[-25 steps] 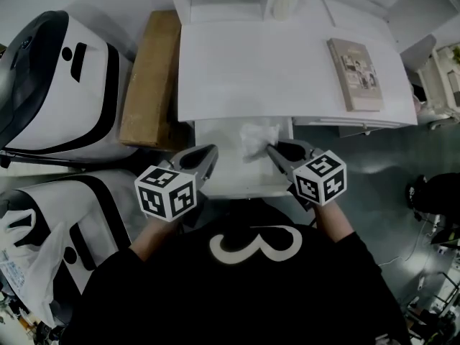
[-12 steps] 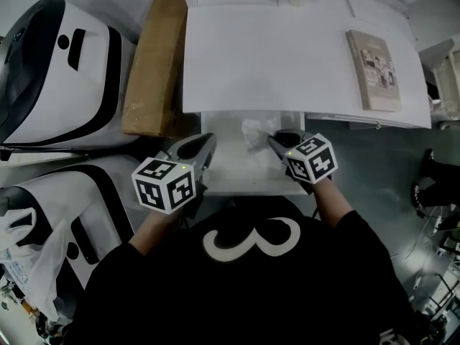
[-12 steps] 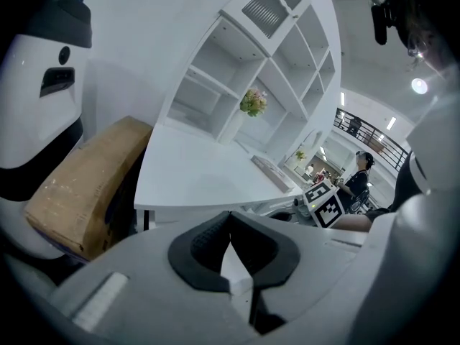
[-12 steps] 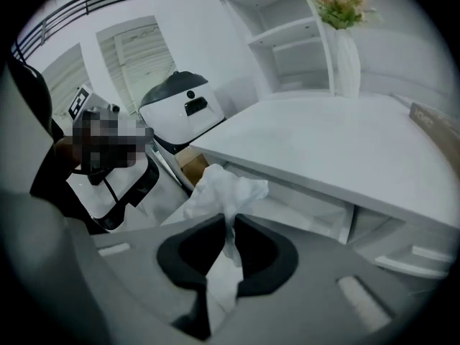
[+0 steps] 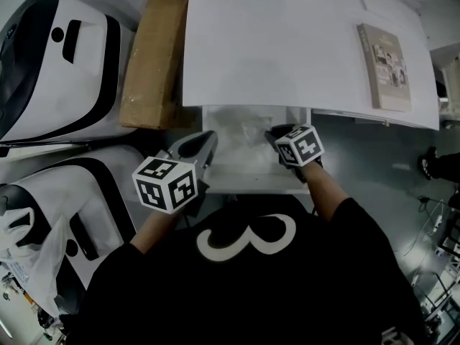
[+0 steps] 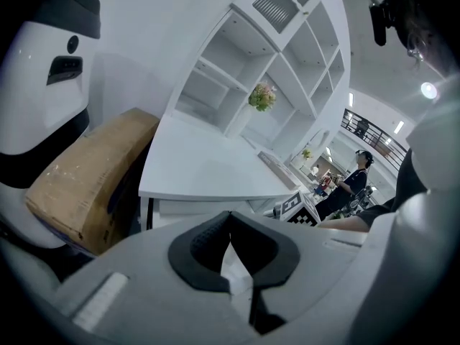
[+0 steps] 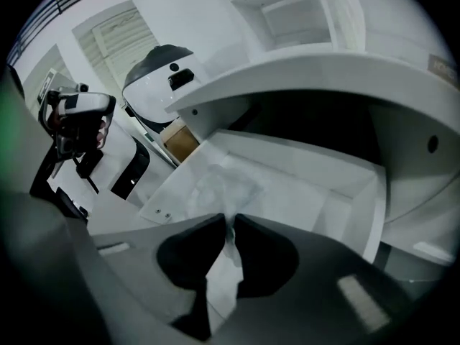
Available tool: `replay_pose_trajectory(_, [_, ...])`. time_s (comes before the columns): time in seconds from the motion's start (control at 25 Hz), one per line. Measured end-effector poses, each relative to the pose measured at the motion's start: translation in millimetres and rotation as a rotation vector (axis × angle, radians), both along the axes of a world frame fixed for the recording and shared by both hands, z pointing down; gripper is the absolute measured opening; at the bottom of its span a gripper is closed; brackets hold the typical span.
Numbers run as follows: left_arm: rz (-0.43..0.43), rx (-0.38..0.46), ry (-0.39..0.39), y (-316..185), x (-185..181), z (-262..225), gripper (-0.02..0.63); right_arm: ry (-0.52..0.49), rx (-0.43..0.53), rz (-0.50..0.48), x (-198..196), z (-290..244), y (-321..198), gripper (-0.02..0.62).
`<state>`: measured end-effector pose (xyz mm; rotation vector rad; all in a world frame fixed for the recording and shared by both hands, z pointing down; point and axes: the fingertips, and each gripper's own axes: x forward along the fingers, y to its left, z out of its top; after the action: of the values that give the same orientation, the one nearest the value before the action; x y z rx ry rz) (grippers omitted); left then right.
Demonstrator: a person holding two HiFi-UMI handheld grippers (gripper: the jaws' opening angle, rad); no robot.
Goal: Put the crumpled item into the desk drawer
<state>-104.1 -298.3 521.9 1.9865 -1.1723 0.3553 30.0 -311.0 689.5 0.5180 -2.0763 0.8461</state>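
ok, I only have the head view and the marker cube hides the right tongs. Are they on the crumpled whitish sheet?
Observer: Yes. The right gripper view shows the right tongs pinched on a tail of the crumpled whitish sheet.
Operator: Is it in the drawer?
Observer: Its bulk is inside the walls of the open white desk drawer. I can't tell whether it rests on the bottom.
Operator: Anyone nearby?
Observer: The left gripper view shows a person in dark clothes standing well beyond the far end of the desk.
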Motion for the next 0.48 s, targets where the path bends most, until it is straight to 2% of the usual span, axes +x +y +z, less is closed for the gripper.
replay_pose_trajectory(0.48, [-0.043,-0.038,-0.022,0,-8,23,0.009,0.069,-0.054,0.008,-2,53,-4,0.048])
